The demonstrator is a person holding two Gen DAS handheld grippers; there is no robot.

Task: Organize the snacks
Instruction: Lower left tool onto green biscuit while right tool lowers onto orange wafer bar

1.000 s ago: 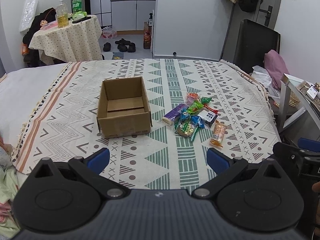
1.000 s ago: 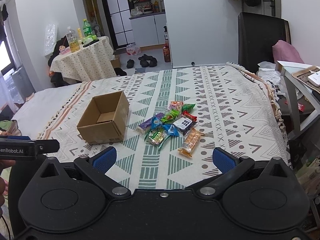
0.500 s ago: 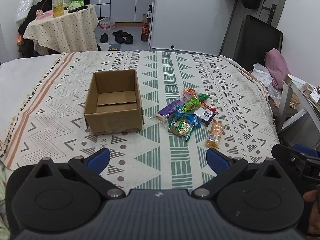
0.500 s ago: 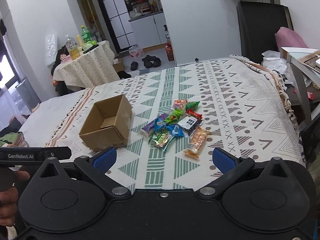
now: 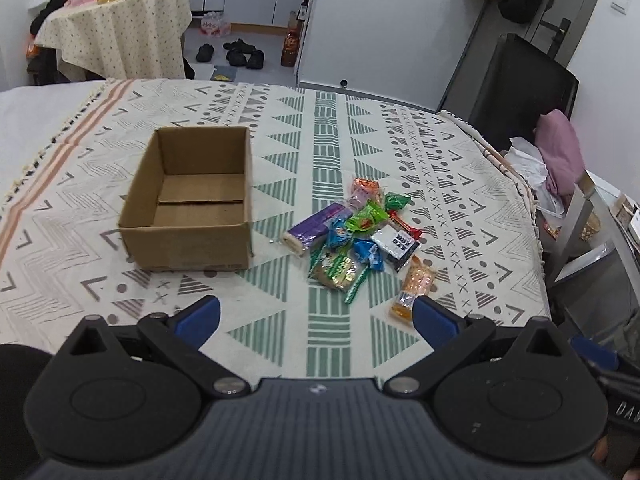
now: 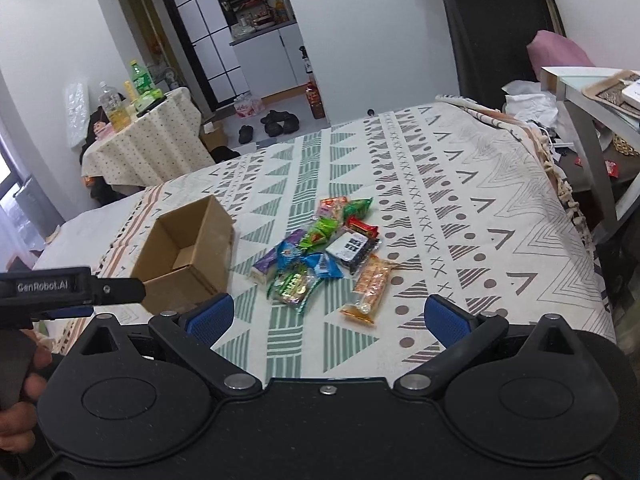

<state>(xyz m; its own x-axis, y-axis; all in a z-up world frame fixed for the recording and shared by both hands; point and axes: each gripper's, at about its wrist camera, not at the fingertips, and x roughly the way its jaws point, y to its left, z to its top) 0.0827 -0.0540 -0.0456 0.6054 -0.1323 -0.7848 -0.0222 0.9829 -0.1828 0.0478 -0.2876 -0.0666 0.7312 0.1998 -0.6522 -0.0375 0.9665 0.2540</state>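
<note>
An empty open cardboard box (image 5: 192,204) (image 6: 188,252) sits on the patterned cloth. To its right lies a pile of several wrapped snacks (image 5: 356,236) (image 6: 324,252), among them a purple bar (image 5: 316,226), a black-and-white packet (image 5: 394,242) and an orange pack (image 5: 414,286) (image 6: 368,286) nearest me. My left gripper (image 5: 316,316) is open above the near edge, nothing between its blue pads. My right gripper (image 6: 328,316) is open too, just short of the orange pack. The left gripper's body (image 6: 60,292) and a hand (image 6: 20,412) show at the left of the right wrist view.
The cloth-covered surface (image 5: 460,184) drops off on the right toward a glass side table (image 6: 592,92) and a pink cushion (image 5: 560,156). A round table with bottles (image 5: 116,24) and shoes on the floor (image 5: 236,50) lie beyond the far edge.
Both grippers have moved forward and lower toward the snacks; the box and pile look closer. Both stayed open, and nothing on the cloth has shifted.
</note>
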